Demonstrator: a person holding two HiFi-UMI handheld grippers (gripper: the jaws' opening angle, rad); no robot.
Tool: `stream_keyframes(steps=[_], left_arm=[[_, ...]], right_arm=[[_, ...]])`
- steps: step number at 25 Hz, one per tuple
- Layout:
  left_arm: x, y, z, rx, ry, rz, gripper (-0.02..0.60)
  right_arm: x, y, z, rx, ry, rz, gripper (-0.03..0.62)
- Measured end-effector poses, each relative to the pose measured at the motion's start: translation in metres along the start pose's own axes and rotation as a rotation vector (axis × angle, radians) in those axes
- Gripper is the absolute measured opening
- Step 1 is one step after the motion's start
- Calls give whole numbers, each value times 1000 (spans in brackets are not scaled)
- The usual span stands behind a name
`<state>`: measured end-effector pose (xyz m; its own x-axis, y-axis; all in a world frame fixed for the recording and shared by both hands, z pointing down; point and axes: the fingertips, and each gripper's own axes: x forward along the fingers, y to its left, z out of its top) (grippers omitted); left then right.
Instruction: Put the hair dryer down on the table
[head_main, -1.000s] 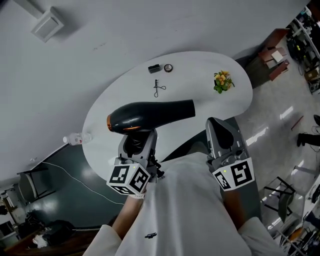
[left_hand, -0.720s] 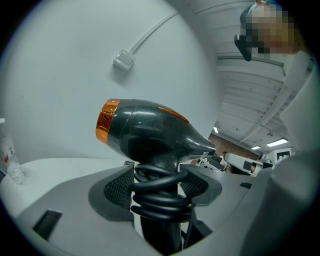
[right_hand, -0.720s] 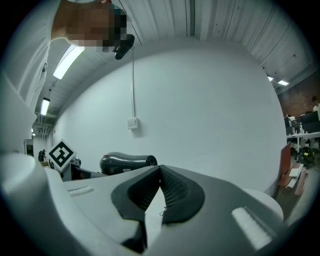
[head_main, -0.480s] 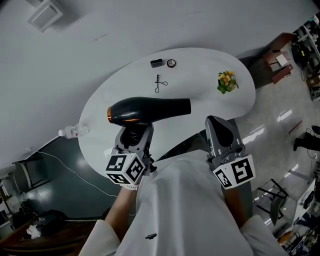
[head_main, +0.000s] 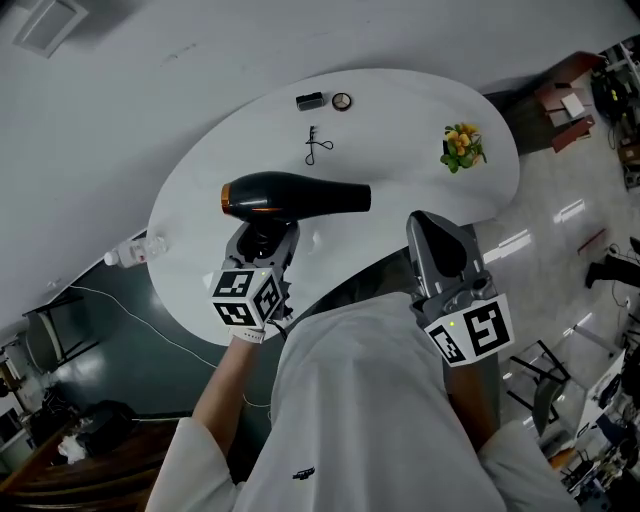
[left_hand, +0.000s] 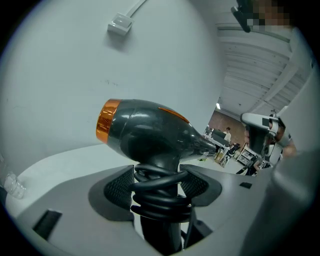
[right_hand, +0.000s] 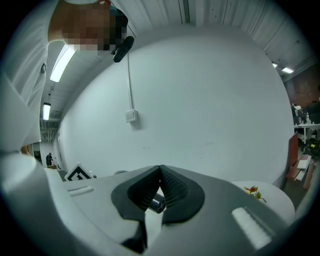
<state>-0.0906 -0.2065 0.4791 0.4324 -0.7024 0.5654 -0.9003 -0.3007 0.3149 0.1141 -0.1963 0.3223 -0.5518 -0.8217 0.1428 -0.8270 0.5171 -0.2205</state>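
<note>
The black hair dryer (head_main: 290, 195) with an orange back ring is held level over the near part of the white oval table (head_main: 400, 150), nozzle pointing right. My left gripper (head_main: 262, 245) is shut on its handle from below. In the left gripper view the dryer (left_hand: 150, 132) stands up from the jaws, and the black cord (left_hand: 160, 192) is wound round the handle between the pads. My right gripper (head_main: 440, 250) hangs at the table's near right edge, shut, with nothing held. In the right gripper view its pads (right_hand: 172, 190) meet at the tips.
At the table's far side lie a small black box (head_main: 309, 101), a round item (head_main: 342, 101) and a thin metal tool (head_main: 315, 148). Yellow flowers (head_main: 462, 146) stand at the right end. A plastic bottle (head_main: 130, 252) is at the left edge. A white wall lies beyond.
My left gripper has carried the hair dryer a little further out over the table. The head view has tilted. The right gripper has kept its place and stayed shut.
</note>
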Motion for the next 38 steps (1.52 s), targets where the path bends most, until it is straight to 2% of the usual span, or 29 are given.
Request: stream_keyframes(steps=[10,23,32,38], left_arm=[[52,31,-48,-16,131,14,291],[104,69,-80,-27,244,56,291],[120,88,-98,-38,293,92,291],[128,91,-102,-39,309,90,291]], right_arm=[[20,-9,-22,31,46,-1,11],[52,-7,-43,54,94,34,11],[60,-9,-44,57,103,37,11],[57,-10,-45,61,108,28,11]])
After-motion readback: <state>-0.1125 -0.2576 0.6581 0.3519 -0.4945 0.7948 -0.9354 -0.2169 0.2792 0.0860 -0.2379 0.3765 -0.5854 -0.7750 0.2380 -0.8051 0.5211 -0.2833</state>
